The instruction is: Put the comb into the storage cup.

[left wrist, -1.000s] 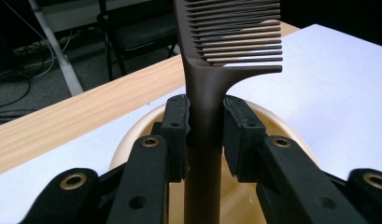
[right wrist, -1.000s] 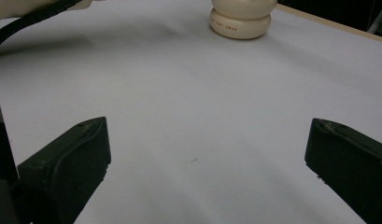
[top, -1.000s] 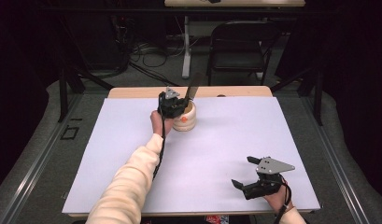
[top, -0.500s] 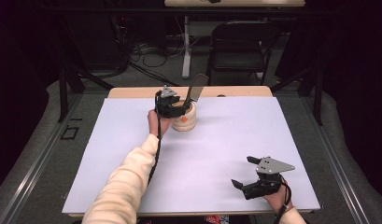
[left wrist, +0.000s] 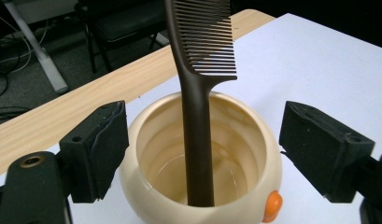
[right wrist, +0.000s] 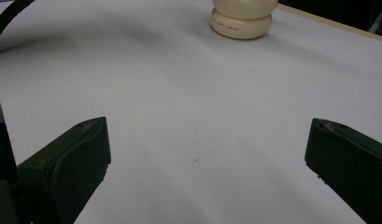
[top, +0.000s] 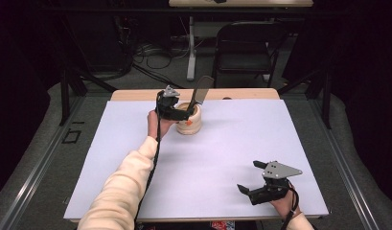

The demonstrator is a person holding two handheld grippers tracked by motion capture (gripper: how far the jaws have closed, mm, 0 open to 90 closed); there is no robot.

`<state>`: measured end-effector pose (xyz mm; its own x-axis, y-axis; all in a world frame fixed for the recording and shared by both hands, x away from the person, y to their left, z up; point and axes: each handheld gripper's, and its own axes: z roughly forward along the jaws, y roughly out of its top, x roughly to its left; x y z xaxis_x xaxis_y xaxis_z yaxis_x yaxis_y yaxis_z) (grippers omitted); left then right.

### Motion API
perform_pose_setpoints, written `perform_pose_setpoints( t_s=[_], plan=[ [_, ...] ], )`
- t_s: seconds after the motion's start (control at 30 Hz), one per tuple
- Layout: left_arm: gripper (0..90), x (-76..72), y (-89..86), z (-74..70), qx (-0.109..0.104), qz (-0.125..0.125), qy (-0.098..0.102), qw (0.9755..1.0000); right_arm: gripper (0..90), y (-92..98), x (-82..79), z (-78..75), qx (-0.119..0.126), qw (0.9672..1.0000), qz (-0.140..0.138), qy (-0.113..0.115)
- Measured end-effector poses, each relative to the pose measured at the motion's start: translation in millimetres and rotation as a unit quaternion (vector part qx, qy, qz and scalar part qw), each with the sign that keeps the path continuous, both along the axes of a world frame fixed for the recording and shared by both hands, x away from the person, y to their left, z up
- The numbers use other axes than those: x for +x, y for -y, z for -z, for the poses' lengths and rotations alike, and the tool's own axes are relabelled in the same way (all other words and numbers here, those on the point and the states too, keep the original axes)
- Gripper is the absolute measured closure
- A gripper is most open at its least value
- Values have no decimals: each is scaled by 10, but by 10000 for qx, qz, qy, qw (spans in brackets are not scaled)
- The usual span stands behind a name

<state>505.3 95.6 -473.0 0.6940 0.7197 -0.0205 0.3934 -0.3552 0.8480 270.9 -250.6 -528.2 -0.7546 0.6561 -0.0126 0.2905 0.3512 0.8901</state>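
- The left tool (top: 177, 111), upper middle of the high view, is black with a small grey three-cornered plate on top; a black cable trails down along a cream sleeve (top: 121, 191).
- Its pads (left wrist: 101, 144) are blocky black foam, each with a small screw hole.
- The right tool (top: 251, 178), lower right, carries a larger grey plate dotted with screws.

A lab-like recording room: dark curtains, floor cables (top: 150, 57), a white-covered table (top: 222, 158), a folding chair (top: 244, 45).

My left tongs' view cuts off the comb (left wrist: 198, 93) at the top edge, and my right tongs' view crops the cup (right wrist: 242, 18) above its base.
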Motion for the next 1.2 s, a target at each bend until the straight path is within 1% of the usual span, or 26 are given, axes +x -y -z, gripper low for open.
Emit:
perform_pose_setpoints(
  t_s=[0.1, 0.27, 0.57, 0.67, 0.73, 0.83, 0.87, 1.07, 1.1, 1.2],
  plan=[
    [135, -8, -3, -20, 29, -8, -24, 10000, 0, 1, -1, 0, 4, 10000, 4, -10],
    [96, -31, -18, -56, 111, 82, -81, 9999, 0, -2, -2, -1, 4, 10000, -1, -1],
    [53, -71, -64, -109, 148, 54, -114, 9998, 0, -2, -2, 0, 2, 10000, 3, 3],
    [32, -91, -90, -123, 207, 64, -135, 9997, 0, -1, 1, 1, -8, 10000, -3, 0],
    [21, -111, -107, -130, 191, 49, -129, 9997, 0, -2, 5, 2, -16, 10000, -8, 12],
    [5, -139, -136, -137, 276, 56, -172, 9995, 0, -2, 9, 5, -22, 10000, -11, 11],
    [2, -145, -147, -138, 327, 62, -182, 9993, 0, -2, 11, 5, -21, 10000, -12, 14],
    [1, -214, -231, -151, 336, 5, -174, 9993, 0, -3, 7, 5, -25, 10000, -13, 17],
    [1, -226, -250, -157, 383, 12, -175, 9991, 0, -3, 6, 5, -23, 10000, -12, 11],
    [1, -270, -302, -179, 415, -1, -189, 9990, 0, -10, 5, 1, -40, 10000, -22, 24]
  ],
)
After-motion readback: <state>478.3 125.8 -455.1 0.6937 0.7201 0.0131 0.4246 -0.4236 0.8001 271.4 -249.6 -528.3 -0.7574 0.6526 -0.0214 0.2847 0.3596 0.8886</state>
